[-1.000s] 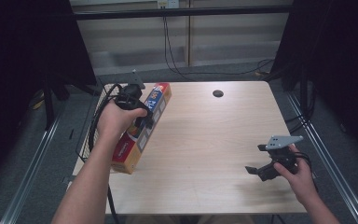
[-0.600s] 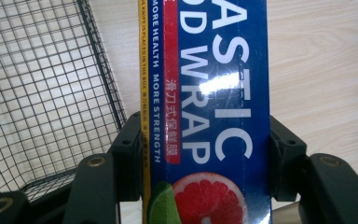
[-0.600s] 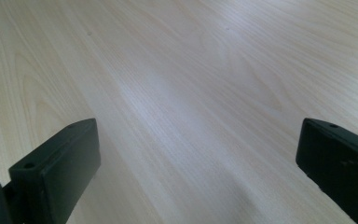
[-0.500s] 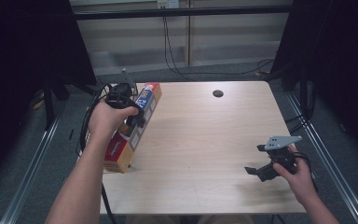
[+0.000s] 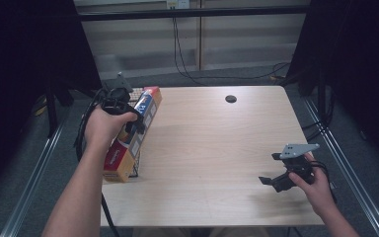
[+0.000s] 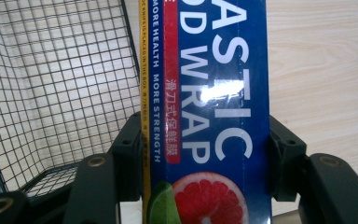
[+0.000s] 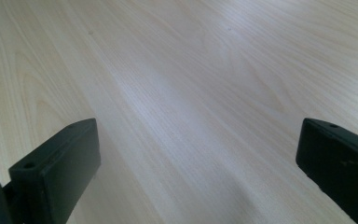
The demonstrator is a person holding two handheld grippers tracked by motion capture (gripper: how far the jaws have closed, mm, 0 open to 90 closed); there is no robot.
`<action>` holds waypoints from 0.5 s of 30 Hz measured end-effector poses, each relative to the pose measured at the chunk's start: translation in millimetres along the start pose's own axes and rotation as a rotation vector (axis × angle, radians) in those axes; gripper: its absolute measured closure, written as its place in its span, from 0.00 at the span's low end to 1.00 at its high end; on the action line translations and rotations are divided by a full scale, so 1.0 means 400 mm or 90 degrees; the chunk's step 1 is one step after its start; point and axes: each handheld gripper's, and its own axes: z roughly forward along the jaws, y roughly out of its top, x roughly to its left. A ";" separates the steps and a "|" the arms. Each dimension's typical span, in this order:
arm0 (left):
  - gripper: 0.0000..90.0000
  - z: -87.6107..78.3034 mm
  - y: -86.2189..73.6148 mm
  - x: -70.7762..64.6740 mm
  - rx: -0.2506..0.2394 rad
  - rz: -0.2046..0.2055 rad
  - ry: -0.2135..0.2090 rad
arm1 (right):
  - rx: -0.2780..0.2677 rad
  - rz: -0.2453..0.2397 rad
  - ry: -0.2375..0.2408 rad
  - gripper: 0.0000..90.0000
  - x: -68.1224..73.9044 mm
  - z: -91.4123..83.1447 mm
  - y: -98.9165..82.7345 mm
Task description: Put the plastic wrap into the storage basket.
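Observation:
A long plastic food wrap box (image 5: 146, 104), blue and red with a grapefruit picture, hangs slanted over the table's left edge. My left gripper (image 5: 136, 123) is shut on it across its width. In the left gripper view the box (image 6: 214, 88) runs up the middle, and both black pads (image 6: 128, 151) press on its sides. Just left of the box lies a black wire mesh basket (image 6: 60, 79). My right gripper (image 5: 272, 181) rests low over the table's near right part, open, with bare wood between its jaws (image 7: 198, 154).
The light wooden table (image 5: 217, 143) has a small black round disc (image 5: 231, 98) near its far edge. Cables (image 5: 187, 59) trail over the floor behind it. Metal rails (image 5: 348, 168) run along both sides of the table.
My left hand has carried the box leftward, toward the table's left edge. The right hand and its gripper have stayed where they were.

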 end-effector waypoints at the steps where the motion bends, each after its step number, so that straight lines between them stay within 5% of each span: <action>1: 0.49 -0.001 0.000 0.003 0.000 0.000 0.003 | 0.001 -0.001 0.000 0.00 0.001 0.000 0.000; 15: 0.49 0.006 -0.010 0.038 -0.002 -0.033 0.015 | 0.000 -0.004 0.002 0.00 0.001 0.003 0.001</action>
